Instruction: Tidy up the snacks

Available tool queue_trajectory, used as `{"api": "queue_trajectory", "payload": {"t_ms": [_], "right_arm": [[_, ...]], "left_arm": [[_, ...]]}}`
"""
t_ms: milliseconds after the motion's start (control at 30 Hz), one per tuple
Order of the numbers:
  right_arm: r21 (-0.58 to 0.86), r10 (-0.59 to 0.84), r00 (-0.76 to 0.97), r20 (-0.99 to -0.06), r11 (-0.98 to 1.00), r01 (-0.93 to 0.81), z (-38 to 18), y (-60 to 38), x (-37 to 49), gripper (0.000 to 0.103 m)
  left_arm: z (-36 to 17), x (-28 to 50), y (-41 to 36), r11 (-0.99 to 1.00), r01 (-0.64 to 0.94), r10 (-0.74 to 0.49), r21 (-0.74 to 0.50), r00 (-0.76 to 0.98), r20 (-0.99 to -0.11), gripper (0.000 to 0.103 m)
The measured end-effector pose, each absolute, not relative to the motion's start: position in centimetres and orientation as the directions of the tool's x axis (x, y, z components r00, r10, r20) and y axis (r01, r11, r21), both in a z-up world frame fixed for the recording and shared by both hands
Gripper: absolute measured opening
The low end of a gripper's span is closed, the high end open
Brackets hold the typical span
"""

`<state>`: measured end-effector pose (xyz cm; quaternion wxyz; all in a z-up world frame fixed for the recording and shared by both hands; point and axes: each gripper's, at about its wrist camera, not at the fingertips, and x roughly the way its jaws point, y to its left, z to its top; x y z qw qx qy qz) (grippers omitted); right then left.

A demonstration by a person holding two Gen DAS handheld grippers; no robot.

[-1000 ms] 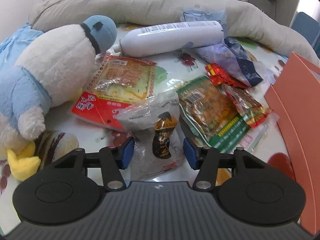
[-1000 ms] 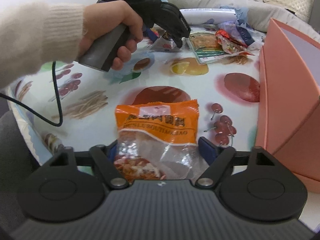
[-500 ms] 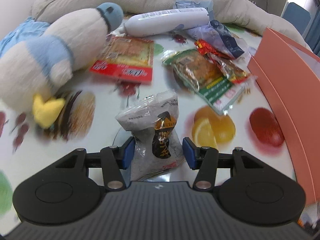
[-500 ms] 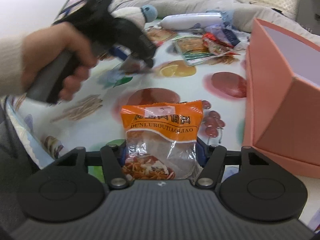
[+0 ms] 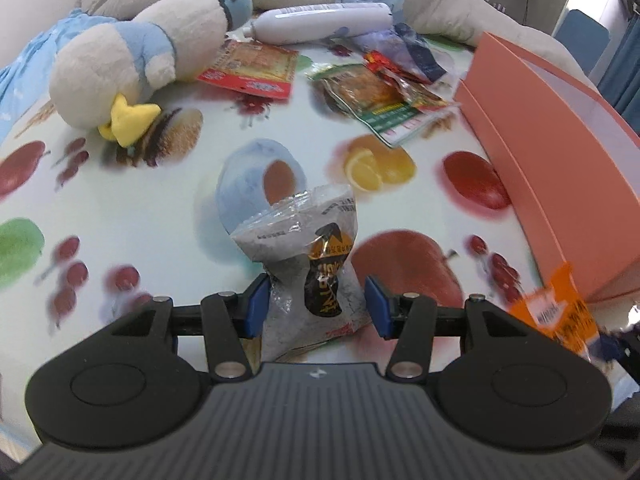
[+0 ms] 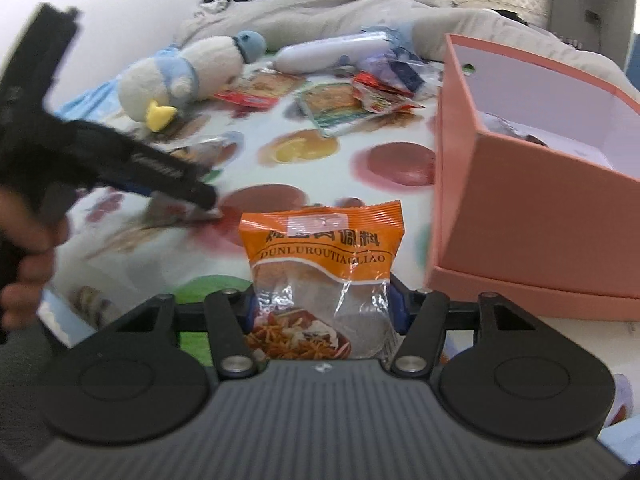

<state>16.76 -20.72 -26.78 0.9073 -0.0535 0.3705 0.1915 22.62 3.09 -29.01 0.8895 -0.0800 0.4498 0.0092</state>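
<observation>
Fruit-printed oilcloth [image 5: 168,216] lies bare across the near half of the table, open ground between the plush duck [image 5: 132,60] at the far left and the salmon-pink box [image 5: 560,184] whose long wall closes off the right side. At the far edge, from left to right, sit a red-bordered snack packet [image 5: 256,66], a white bottle [image 5: 320,24] on its side, a green-edged packet [image 5: 376,100] and a heap of red and blue wrappers [image 5: 404,60], all well apart from both tools. The left gripper [image 5: 316,308] pinches a grey crinkled sachet [image 5: 308,256] by its lower half, blue pads pressed into the wrapper, and holds it above the apple print. The right gripper [image 6: 322,314] clamps an orange seasoning packet [image 6: 324,248] upright, just beside the box's near corner; in the left camera the same packet shows as a blurred orange corner [image 5: 556,312] at the box's foot. In the right camera the box stands open at the top, pale inside, with something dark lying within. Compared with a second ago, the left tool has drawn back from the snack pile, which now sits far up the table, and the right tool has closed on the box, whose interior has come into view while the left hand [image 6: 24,252] has slid to the frame's left edge
</observation>
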Motion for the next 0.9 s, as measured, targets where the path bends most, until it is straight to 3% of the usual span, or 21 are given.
{"api": "queue_trajectory", "payload": {"t_ms": [367,900], "right_arm": [[0.096,0.319,0.654,-0.686,0.931,-0.353,-25.1,-22.4,16.0,0.060],[0.153,0.368,0.712,-0.599,0.925,-0.349,-19.0,-23.7,15.3,0.060]], "left_arm": [[-27.2,20.3,0.1,0.978,-0.034,-0.147,-0.205,0.582,-0.800,0.056],[-20.2,19.5,-0.2,0.971,0.007,-0.184,-0.240,0.661,-0.728,0.055]]}}
